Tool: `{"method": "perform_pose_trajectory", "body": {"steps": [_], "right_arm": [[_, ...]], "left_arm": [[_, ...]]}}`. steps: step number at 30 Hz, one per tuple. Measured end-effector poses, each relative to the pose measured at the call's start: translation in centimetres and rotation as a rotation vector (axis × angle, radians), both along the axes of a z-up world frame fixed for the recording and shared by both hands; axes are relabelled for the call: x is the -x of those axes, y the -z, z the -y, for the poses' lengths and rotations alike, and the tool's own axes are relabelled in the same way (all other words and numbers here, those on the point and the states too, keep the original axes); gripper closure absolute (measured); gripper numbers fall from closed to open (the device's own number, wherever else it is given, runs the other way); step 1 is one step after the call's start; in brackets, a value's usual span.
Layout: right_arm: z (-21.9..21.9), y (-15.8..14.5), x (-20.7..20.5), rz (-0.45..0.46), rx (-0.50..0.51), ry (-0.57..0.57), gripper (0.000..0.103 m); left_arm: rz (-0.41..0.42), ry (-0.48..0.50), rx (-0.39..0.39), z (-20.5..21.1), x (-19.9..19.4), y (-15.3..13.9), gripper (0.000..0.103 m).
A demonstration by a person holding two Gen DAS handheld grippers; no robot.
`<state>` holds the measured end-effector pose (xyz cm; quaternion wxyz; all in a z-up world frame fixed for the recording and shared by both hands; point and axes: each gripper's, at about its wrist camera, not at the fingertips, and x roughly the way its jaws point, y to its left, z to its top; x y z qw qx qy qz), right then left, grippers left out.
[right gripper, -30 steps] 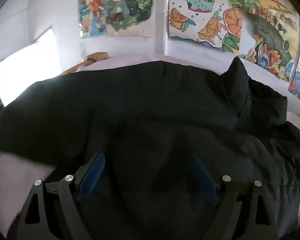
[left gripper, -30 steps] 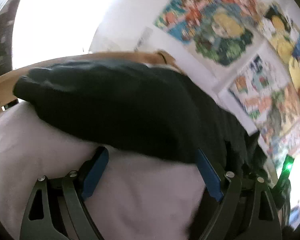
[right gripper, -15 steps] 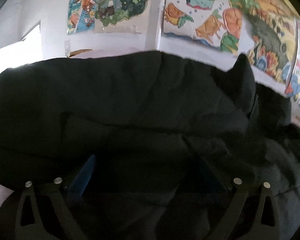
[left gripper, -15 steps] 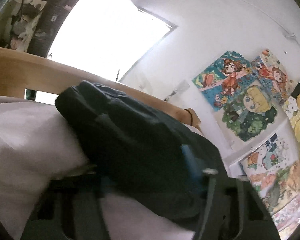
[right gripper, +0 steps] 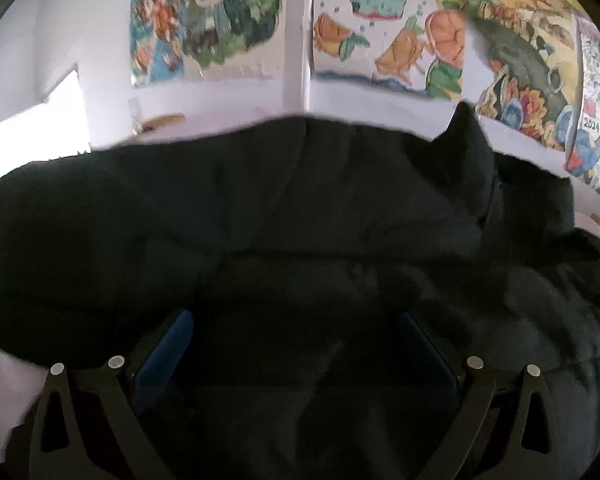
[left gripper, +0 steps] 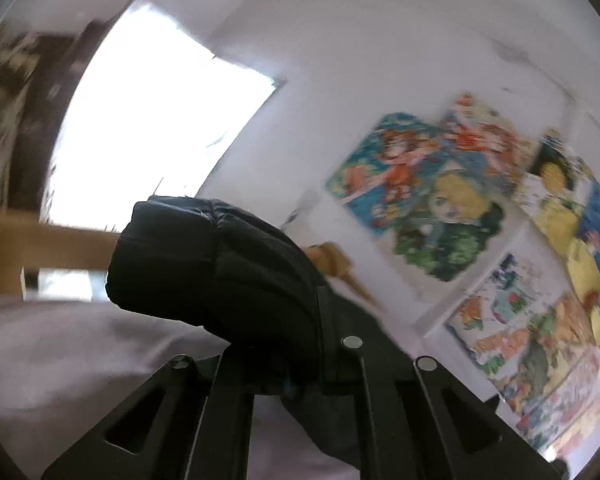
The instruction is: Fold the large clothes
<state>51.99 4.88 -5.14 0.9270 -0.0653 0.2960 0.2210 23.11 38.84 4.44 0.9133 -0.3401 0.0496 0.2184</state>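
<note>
A large black padded jacket (right gripper: 300, 208) lies bunched on a bed with a pale sheet (left gripper: 60, 352). In the left wrist view my left gripper (left gripper: 288, 364) is shut on a sleeve end of the jacket (left gripper: 204, 264), which sticks up beyond the fingers above the sheet. In the right wrist view my right gripper (right gripper: 296, 344) is open, its blue pads (right gripper: 164, 352) spread wide with jacket fabric lying between and over them.
A wooden bed frame (left gripper: 40, 244) runs behind the sheet at left. A white wall with colourful cartoon posters (right gripper: 208, 20) stands just behind the bed. A bright window (left gripper: 148, 128) is at the left.
My left gripper has closed from wide open onto the jacket's sleeve end and tilted upward. My right gripper has stayed open and sunk closer into the jacket.
</note>
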Motion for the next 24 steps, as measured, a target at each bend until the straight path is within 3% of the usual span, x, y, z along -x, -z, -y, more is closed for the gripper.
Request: {"method": "perform_pose_trajectory", "body": {"steps": [4,7,13,18,24], "right_arm": [[1.9,-3.3,1.7,0.0,0.027,-0.068,0.0],[4.0,-5.8,3.2,0.063,0.11,-0.106,0.0],[9.3,-8.5,4.4,0.041,0.126,-0.077,0.0],[15.2,-9.6,6.2,0.061,0.151,-0.046,0.0],[23.3,-8.8,6.7,0.062,0.111,0.054,0.0]], "left_arm": [[0.06,0.152,-0.093,2.6,-1.5,-3.6,0.097],[0.08,0.24,-0.166,5.2,-2.8,-5.9,0.097],[0.099,0.408,-0.306,11.9,-5.3,-10.0,0.097],[-0.003,0.606,-0.401,18.7,-9.9,-11.8,0.097],[-0.119,0.787,-0.576,28.0,-14.4,-10.9,0.097]]}}
